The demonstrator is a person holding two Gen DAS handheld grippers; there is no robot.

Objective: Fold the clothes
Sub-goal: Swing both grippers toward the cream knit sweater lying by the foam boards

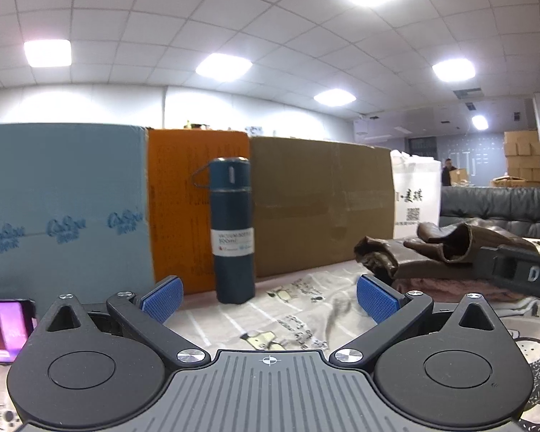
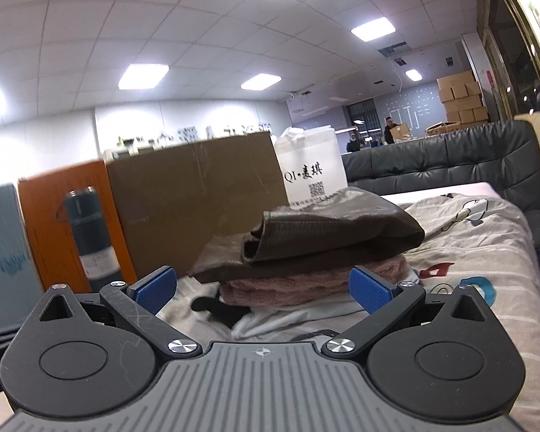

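Note:
A folded dark brown garment (image 2: pixel 327 230) lies on top of a folded pink knit garment (image 2: pixel 298 288) on the printed bedsheet (image 2: pixel 478 237). My right gripper (image 2: pixel 262 288) is open and empty, just in front of this pile. In the left wrist view the brown garment (image 1: pixel 439 252) lies to the right. My left gripper (image 1: pixel 268 297) is open and empty, low over the sheet (image 1: pixel 306 309), facing a blue vacuum bottle (image 1: pixel 232 230). The right gripper's body (image 1: pixel 514 273) shows at the right edge of that view.
A blue box (image 1: pixel 61 208), an orange box (image 1: pixel 194 201) and a brown cardboard box (image 1: pixel 320 205) stand in a row behind the bottle. A white paper bag (image 2: pixel 313 169) and a dark padded headboard (image 2: pixel 450 162) stand behind the pile. A lit phone (image 1: pixel 3 327) lies at the left.

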